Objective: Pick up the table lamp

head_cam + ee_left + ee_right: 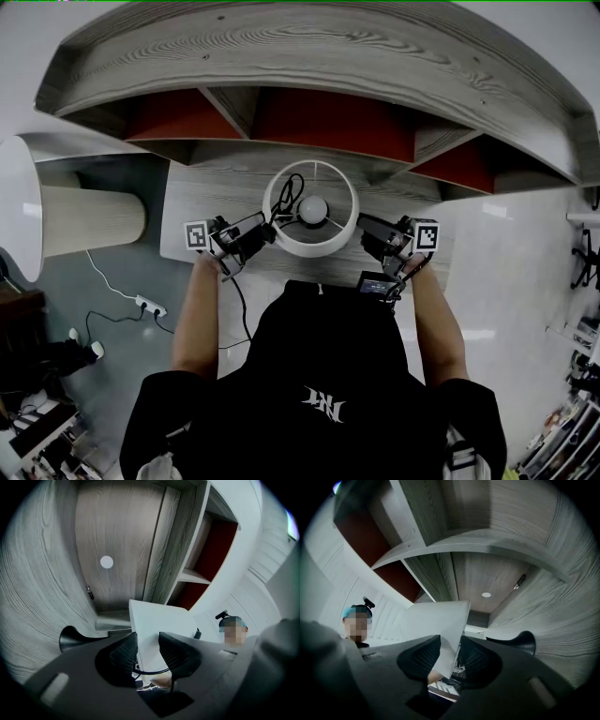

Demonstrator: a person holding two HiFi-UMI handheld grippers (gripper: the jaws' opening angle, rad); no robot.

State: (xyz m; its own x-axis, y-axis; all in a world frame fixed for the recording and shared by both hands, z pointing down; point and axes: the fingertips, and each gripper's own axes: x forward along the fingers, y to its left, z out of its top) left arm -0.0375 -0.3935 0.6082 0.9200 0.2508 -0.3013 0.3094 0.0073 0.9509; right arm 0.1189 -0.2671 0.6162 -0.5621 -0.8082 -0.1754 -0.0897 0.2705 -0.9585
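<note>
Both tools are partly closed on the same thing. The left tool (267, 231) and the right tool (364, 231) each pinch the thin wall of the round white shade (314, 247) of the white drum-shaded table lamp (313, 210). In the left gripper view the shade wall fills the gap between the black ribbed pads (123, 654), and neither jaw shows daylight beside it. In the right gripper view the wall also runs between the pads (480, 660), though a dark sliver low down leaves that grip looking a little less full.

The table lamp stands upright on the pale grey wood-grain tabletop (187, 211), under the grey shelf unit with red back panels (328, 122) and straight ahead of the person. From above, the round bulb (313, 206) sits at the centre of the shade's ring, so the lamp's long axis runs straight up. The tools meet the shade from opposite ends of one diameter, left and right, and neither hand is nearer than the other. I judge that the lift needs both hands to rise together and evenly, or the shade will tip or flex.

No brand or label can be read on the lamp. Each tool's marker cube (199, 234) carries only a black-and-white square pattern. The white emblem (323, 405) on the person's black shirt is too stylised to read.
</note>
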